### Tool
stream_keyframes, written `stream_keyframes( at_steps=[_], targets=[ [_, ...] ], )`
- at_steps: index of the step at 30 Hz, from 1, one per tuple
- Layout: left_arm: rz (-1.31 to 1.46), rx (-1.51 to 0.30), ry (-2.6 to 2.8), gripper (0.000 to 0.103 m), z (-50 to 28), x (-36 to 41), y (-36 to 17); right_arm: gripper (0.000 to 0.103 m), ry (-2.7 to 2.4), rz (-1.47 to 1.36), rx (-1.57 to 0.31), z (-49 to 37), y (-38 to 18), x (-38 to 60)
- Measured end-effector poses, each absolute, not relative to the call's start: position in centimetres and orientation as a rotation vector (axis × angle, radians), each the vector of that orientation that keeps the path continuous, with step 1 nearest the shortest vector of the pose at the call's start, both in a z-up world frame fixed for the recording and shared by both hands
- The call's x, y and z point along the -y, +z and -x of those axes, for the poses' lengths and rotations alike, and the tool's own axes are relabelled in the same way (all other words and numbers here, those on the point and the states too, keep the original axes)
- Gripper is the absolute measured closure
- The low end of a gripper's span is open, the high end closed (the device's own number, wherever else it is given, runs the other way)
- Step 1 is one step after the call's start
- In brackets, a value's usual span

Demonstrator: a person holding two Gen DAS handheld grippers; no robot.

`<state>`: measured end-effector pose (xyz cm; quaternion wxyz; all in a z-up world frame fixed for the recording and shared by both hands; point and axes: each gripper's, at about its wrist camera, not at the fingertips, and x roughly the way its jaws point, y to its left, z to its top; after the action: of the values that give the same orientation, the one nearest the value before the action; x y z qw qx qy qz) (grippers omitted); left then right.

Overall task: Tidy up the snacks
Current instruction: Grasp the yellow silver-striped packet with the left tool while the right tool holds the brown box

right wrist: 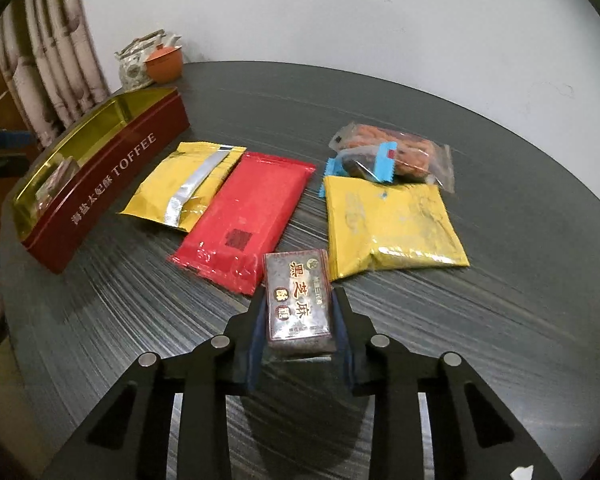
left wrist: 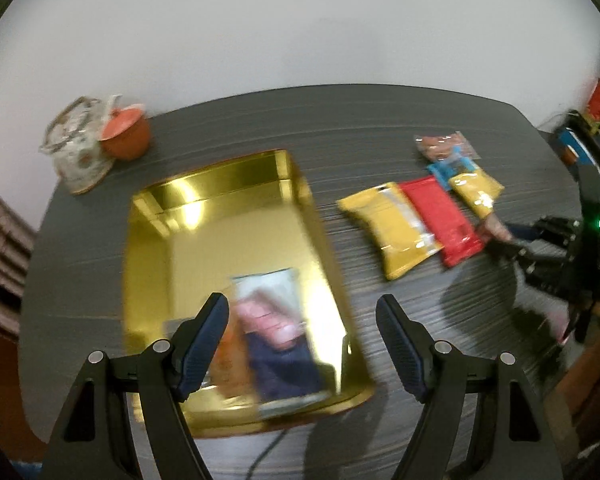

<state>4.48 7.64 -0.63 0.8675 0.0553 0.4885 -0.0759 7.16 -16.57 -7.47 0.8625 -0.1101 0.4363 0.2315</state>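
A red toffee tin [right wrist: 112, 176] with a gold inside [left wrist: 204, 232] lies open on the dark table. A blue and pink snack packet [left wrist: 276, 340] lies in its near end. My left gripper [left wrist: 302, 344] is open above the tin's near right corner. My right gripper [right wrist: 298, 320] is shut on a dark brown sesame candy packet [right wrist: 298, 300], just above the table. Beyond it lie a red packet [right wrist: 244, 216], two yellow packets [right wrist: 184, 184] [right wrist: 388, 224], a blue-ended wrapped sweet [right wrist: 360, 164] and a clear bag of brown snacks [right wrist: 400, 146].
A patterned teapot [left wrist: 76, 148] and an orange lidded cup [left wrist: 126, 132] stand at the table's far left corner by the white wall. A curtain [right wrist: 48, 60] hangs at the left. The right gripper also shows in the left wrist view [left wrist: 500, 236].
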Motion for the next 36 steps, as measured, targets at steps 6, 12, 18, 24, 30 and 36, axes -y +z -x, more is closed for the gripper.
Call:
stream_keyframes(
  at_steps=[6, 12, 18, 24, 30, 36],
  targets=[
    [-0.066, -1.052, -0.173, 0.027, -6.8, -2.7, -2.1, 0.075, 0.361, 0.208, -0.898, -6.8, -7.5, 18.3],
    [-0.011, -1.079, -0.145, 0.027, -8.6, -0.8, -3.8, 0.076, 0.195, 0.141, -0.877, -7.2, -7.8, 21.6],
    [-0.003, -1.054, -0.114, 0.027, -9.4, -0.3, -3.9, 0.075, 0.115, 0.107, -0.866, -7.7, -8.0, 22.8],
    [0.039, -1.073, -0.091, 0.027, -10.7, -0.3, -4.9, 0.075, 0.092, 0.086, -0.848, -7.8, -8.1, 23.4],
    [0.042, -1.084, -0.073, 0.027, -11.7, 0.1, -5.9, 0.075, 0.09, 0.08, -0.852, -7.8, -8.2, 23.5],
    [0.046, -1.101, -0.063, 0.027, -12.7, 0.8, -6.9, 0.075, 0.097, 0.071, -0.856, -8.0, -8.1, 23.5]
  ],
)
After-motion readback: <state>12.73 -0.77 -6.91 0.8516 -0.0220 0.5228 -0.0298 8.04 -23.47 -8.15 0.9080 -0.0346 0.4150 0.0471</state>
